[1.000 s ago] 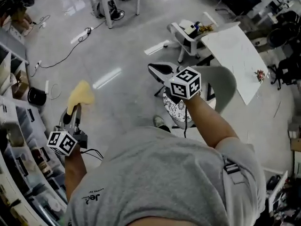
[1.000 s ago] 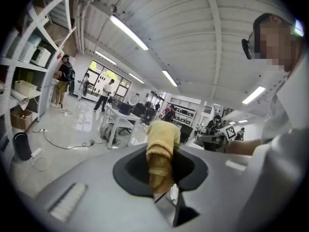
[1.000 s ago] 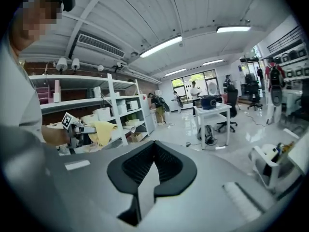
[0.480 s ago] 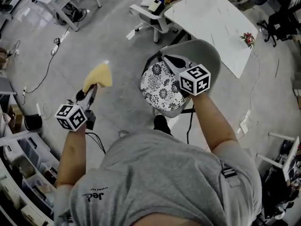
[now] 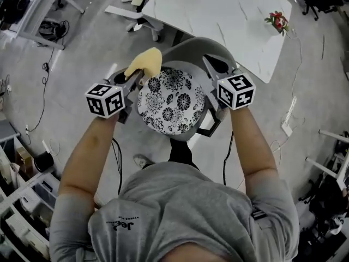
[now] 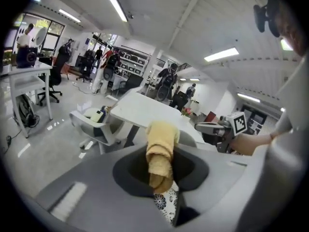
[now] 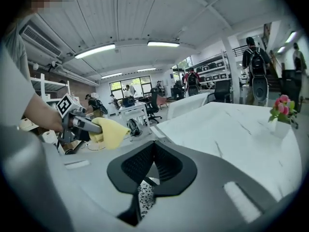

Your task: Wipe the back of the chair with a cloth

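The chair stands right below me in the head view, its floral seat ringed at the far side by a curved grey backrest. My left gripper is shut on a yellow cloth, which hangs at the backrest's left end; whether it touches I cannot tell. In the left gripper view the cloth bulges out of the jaws of the left gripper. My right gripper hovers over the backrest's right end, jaws shut and empty. The right gripper view shows the cloth across from it.
A white marble-look table stands just behind the backrest, with a small flower vase on its far corner. A white office chair sits to the left of it. Cables trail over the floor at left; shelving lines the left edge.
I have turned toward the chair, which is now centred below me. Both grippers came in over it, the left carrying the cloth from the open floor to the backrest's left end.
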Action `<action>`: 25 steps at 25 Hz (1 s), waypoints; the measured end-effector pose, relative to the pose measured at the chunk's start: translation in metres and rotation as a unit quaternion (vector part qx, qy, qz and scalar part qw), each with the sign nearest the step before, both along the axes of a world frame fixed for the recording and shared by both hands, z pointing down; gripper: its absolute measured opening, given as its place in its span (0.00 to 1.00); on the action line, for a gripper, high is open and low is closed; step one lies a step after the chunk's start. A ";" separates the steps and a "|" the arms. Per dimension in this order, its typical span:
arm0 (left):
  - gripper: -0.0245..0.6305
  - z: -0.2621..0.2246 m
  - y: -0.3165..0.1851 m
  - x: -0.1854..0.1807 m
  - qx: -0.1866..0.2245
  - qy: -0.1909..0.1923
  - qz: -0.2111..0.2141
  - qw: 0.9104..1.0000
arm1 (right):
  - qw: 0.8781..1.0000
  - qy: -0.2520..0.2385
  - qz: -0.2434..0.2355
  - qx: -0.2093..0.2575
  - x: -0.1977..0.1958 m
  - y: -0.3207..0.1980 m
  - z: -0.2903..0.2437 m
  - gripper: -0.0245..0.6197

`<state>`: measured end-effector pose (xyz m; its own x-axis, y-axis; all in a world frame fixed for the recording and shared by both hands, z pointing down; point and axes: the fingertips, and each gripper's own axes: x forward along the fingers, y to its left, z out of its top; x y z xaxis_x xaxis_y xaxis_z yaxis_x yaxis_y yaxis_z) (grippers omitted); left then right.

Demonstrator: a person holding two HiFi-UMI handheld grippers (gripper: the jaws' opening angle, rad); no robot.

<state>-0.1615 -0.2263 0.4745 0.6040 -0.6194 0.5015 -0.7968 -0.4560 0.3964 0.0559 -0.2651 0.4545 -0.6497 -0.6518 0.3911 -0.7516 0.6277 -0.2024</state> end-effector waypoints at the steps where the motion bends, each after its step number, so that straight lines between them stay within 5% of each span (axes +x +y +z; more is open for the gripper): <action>1: 0.22 0.011 -0.016 0.019 -0.009 0.002 0.008 1.000 | 1.000 -0.001 0.010 -0.003 0.016 -0.004 0.006 0.04; 12: 0.22 0.109 -0.108 0.157 -0.066 -0.091 0.054 0.992 | 0.995 -0.009 0.094 -0.030 0.139 -0.006 0.060 0.04; 19: 0.22 0.116 -0.123 0.219 -0.055 -0.129 0.094 0.986 | 0.992 -0.014 0.118 -0.035 0.160 0.004 0.067 0.04; 25: 0.21 0.121 -0.105 0.283 -0.037 -0.183 0.177 0.966 | 0.991 -0.015 0.128 -0.025 0.167 0.008 0.059 0.04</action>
<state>0.1219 -0.3311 0.5952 0.5460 -0.3607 0.7562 -0.6887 -0.7072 0.1599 0.2232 -0.2571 0.5130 -0.4780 -0.7771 0.4094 -0.8779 0.4067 -0.2529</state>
